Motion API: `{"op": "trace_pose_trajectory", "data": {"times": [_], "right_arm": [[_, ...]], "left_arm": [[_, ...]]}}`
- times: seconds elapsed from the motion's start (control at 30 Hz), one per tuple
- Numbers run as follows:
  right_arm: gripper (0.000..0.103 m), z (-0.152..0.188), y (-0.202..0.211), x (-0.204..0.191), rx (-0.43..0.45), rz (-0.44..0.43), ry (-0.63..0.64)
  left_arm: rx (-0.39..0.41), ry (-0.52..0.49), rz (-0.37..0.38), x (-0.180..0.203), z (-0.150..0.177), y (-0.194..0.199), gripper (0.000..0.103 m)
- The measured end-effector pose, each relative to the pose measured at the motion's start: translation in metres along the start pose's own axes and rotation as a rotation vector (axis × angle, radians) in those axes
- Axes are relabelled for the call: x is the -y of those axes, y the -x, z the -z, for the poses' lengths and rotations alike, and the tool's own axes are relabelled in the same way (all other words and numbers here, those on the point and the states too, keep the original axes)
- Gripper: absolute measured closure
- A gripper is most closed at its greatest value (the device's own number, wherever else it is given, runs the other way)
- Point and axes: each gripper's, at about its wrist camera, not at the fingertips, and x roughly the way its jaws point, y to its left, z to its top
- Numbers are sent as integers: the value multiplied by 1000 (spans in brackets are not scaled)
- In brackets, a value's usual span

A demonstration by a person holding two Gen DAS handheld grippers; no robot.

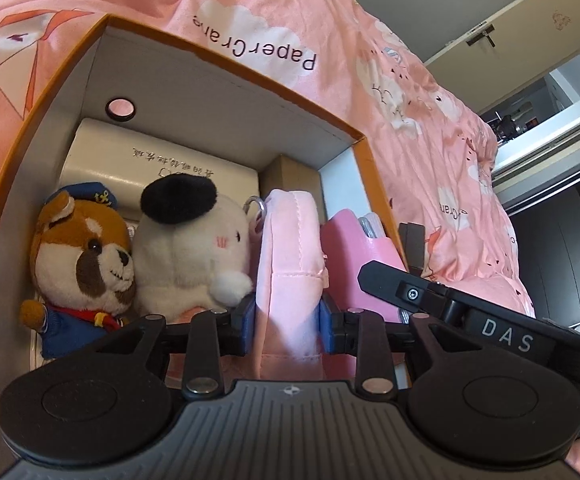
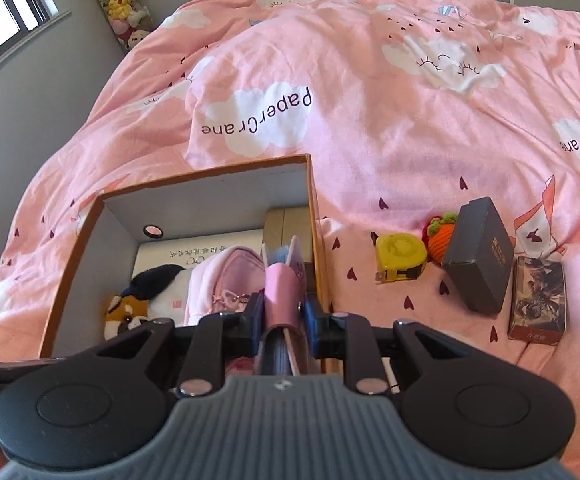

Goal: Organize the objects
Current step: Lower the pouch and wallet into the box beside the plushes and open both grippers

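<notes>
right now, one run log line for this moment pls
left gripper: shut on pink pouch in orange box | right gripper: shut on pink case at box's right wall | tape measure, grey box still out on bedspread

The box [image 1: 225, 64] is orange outside, grey-white inside. In it: a brown-and-white plush dog [image 1: 81, 264] in a navy cap, a white plush [image 1: 197, 240] with a black ear, a pale pink pouch [image 1: 290, 248]. The quilt [image 2: 370, 128] is pink with white clouds and small dark hearts. On it lie a yellow tape measure [image 2: 402, 258] and a dark grey box [image 2: 478, 256].
</notes>
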Motion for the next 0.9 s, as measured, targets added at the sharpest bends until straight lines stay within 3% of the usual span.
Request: {"op": "trace_pose_trajectory", "data": {"times": [0.07,0.27,0.43,0.83,0.9], "right_arm": [[80,0,-3,-1,11,10,-5],[80,-4,-8,-6,11,16,11],[80,-6,-10,-8,-11,32,31],[78,-4,-14,-14,-30,9,97],[72,-4,-7,-14,-23,13,115]], "left_arm": [[-5,0,-2,-1,0,0,67],[0,-60,-11,8,5,9,44],[9,-86,-26,11,10,17,38],[-12,-203,-56,23,26,36,50],[-20,-227,-64,25,29,37,60]]}}
